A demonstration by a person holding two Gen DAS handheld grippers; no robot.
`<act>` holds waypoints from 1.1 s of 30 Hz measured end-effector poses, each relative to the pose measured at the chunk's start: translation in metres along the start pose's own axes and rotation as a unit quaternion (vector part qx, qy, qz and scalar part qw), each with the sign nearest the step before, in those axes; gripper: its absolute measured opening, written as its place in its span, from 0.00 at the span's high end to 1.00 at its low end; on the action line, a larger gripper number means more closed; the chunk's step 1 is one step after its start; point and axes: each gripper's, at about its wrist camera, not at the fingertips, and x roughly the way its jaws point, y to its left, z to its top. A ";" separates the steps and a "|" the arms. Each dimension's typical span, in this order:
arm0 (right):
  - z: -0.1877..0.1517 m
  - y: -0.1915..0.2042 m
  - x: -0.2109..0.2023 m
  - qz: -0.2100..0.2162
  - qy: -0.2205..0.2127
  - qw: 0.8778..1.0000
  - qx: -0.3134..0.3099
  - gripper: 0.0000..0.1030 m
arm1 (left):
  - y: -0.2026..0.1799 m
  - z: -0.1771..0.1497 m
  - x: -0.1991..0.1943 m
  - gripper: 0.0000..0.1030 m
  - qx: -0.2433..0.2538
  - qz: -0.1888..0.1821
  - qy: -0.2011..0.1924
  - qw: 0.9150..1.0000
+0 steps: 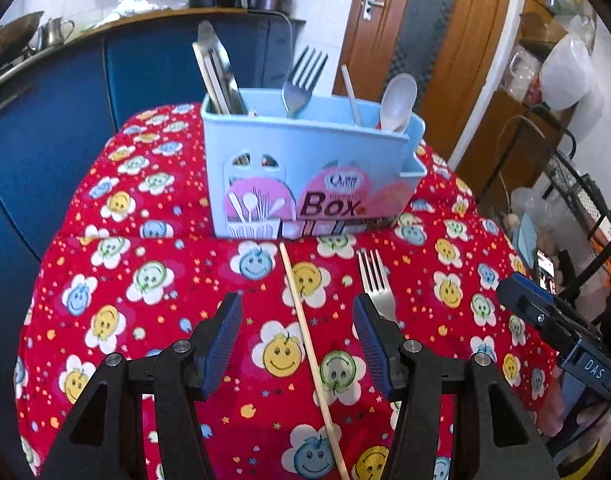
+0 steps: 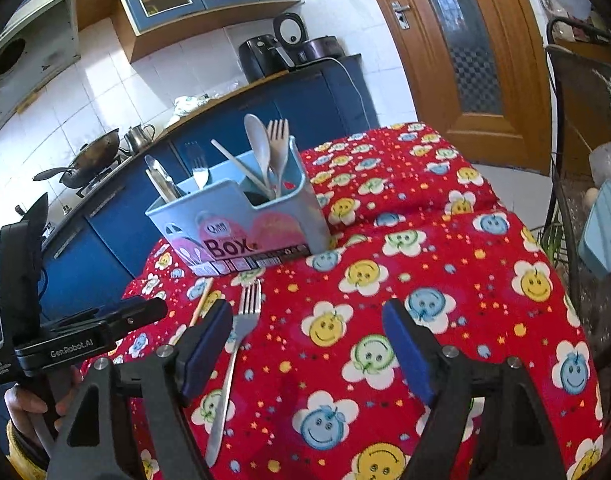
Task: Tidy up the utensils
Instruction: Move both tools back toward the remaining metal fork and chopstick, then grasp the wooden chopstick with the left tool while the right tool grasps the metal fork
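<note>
A light blue utensil box (image 1: 305, 160) stands on the red flowered tablecloth (image 1: 145, 280); it also shows in the right wrist view (image 2: 241, 224). It holds tongs, chopsticks, a metal fork (image 1: 301, 84), a pale spoon (image 1: 397, 102) and a pale plastic fork (image 2: 277, 148). A wooden chopstick (image 1: 305, 332) lies on the cloth between the fingers of my open, empty left gripper (image 1: 297, 336). A metal fork (image 1: 375, 284) lies just right of it; it also shows in the right wrist view (image 2: 233, 356). My right gripper (image 2: 305, 348) is open and empty above the cloth, the fork by its left finger.
Blue kitchen cabinets (image 1: 45, 140) and a counter with a wok (image 2: 89, 160) stand behind the table. A wooden door (image 2: 465, 40) is at the back right. A metal rack (image 2: 577, 160) with items stands at the right. The right gripper's body (image 1: 565, 332) shows in the left view.
</note>
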 end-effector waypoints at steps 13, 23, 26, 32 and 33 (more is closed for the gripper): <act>-0.008 -0.015 0.003 0.000 0.013 1.000 0.021 0.23 | -0.003 -0.009 0.032 0.80 0.000 -0.031 0.105 0.994; -0.010 -0.017 0.004 0.004 0.017 1.000 0.024 0.23 | 0.007 0.001 0.046 0.92 -0.012 -0.048 0.165 0.985; -0.010 -0.015 0.005 0.005 0.021 1.000 0.022 0.23 | 0.012 0.000 0.046 0.95 -0.024 -0.055 0.162 0.985; -0.008 -0.006 0.008 0.003 0.037 0.999 0.005 0.23 | 0.025 -0.006 0.034 0.96 -0.053 -0.085 0.130 0.986; -0.007 -0.004 0.008 0.004 0.041 0.999 -0.001 0.23 | 0.027 -0.007 0.029 0.96 -0.057 -0.089 0.119 0.987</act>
